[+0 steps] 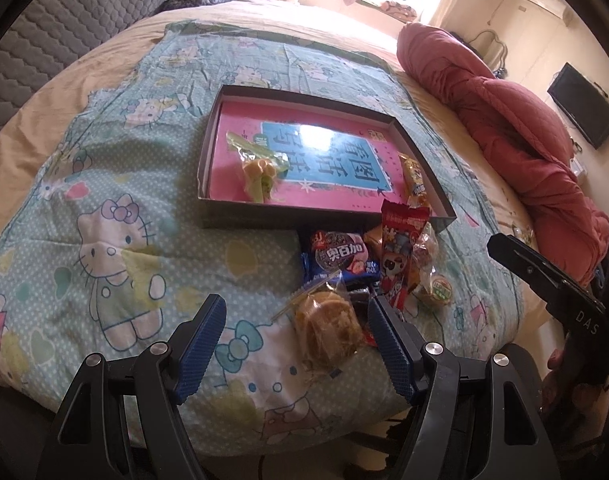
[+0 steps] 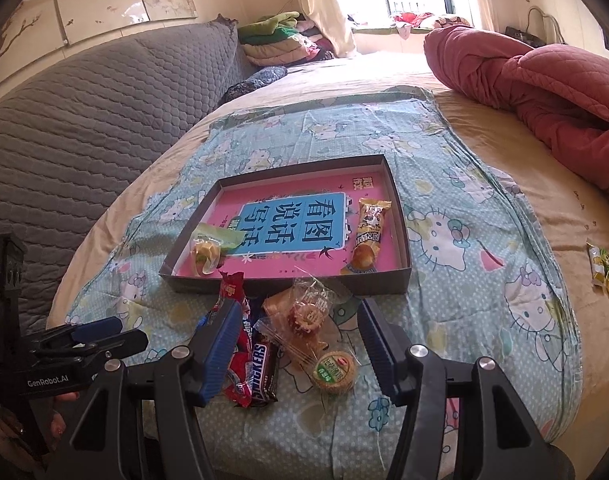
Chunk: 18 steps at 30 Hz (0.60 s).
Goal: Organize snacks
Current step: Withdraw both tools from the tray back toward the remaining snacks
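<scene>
Both jaws stood spread and empty, left gripper (image 1: 297,340) over a wrapped pastry (image 1: 329,326), right gripper (image 2: 300,344) above heaped snacks (image 2: 304,320) crowding the tray's (image 2: 400,216) near wall

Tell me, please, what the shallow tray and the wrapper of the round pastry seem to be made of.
Shallow tray: probably cardboard; thin, straight, dark matte walls with folded corners. Its pink printed bottom is glossy and reflects the window light.
Round pastry wrapper: clear thin plastic film; crinkled, shiny, with the pastry visible through it.

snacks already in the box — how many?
2. A green-wrapped snack lies at the box's near-left corner; an orange-wrapped bar lies along its right side. Nothing else shows inside.
</scene>
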Available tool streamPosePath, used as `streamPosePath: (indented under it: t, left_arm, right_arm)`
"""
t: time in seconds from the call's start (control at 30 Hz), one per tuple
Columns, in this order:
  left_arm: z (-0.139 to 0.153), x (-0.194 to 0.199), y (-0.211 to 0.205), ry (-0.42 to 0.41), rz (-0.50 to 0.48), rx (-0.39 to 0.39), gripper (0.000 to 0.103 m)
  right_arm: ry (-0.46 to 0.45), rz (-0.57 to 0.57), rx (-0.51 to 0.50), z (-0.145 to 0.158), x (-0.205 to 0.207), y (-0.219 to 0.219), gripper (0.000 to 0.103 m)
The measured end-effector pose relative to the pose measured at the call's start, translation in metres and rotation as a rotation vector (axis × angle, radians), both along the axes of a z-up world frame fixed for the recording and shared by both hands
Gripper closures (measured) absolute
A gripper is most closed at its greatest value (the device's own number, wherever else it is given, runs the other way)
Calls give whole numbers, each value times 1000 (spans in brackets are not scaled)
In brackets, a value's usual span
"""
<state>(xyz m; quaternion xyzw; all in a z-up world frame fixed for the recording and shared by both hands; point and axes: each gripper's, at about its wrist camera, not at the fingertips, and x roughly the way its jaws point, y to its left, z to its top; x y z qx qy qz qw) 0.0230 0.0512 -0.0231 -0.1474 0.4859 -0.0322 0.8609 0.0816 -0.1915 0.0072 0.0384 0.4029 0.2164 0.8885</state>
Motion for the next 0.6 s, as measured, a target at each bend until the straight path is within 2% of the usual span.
streamPosePath:
  t: [0.6]
  left_arm:
    - [-25,4,-20,81,-33,-14,28]
  right_arm:
    - [65,-2,33,-19,4,-3,43]
